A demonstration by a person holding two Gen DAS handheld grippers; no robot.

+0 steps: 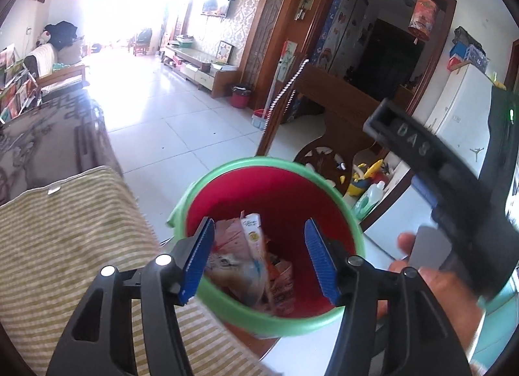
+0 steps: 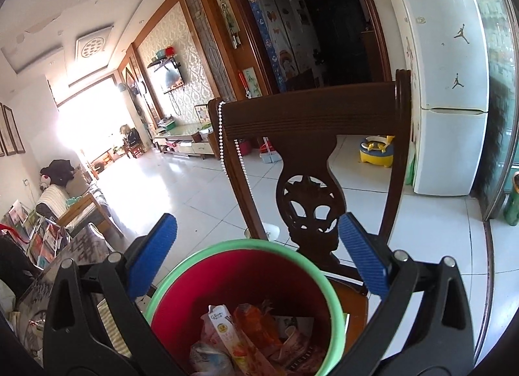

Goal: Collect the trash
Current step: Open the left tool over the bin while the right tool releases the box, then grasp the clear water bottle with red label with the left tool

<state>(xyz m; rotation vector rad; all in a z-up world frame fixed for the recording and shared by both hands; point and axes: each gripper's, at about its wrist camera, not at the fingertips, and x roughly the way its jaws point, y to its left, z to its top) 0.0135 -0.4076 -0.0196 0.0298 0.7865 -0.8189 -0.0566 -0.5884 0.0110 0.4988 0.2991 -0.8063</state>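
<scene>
Hovering over the waste bin (image 1: 272,240), our left gripper (image 1: 259,262) had its blue fingers (image 1: 199,259) spread apart with nothing between them, the bin's mouth lying directly beneath the gap. Our right gripper (image 2: 258,252) was likewise spread wide and empty above the same bin (image 2: 246,308), its fingers (image 2: 152,252) flanking the green rim.

We judged the step in hand to be a drop into the bin, or a check of it. To do this well, we would keep each gripper centred over the opening, not over the rim, release only when the piece hangs clear of the fingers, and hold the two tools apart; in the left wrist view the right gripper's body (image 1: 454,175) and the hand (image 1: 418,265) holding it sat just beside the bin, so a collision seemed possible.

The bin was red inside with a green liner folded over its lip. It held a loose pile of trash: a tall drink carton (image 2: 223,327) leaning upright, crumpled orange and pink wrappers (image 2: 259,324), and clear plastic film. The pile filled only the lower part, so room remained. The bin stood beside a striped cloth (image 1: 74,246) and in front of a carved wooden chair (image 2: 311,162).
</scene>
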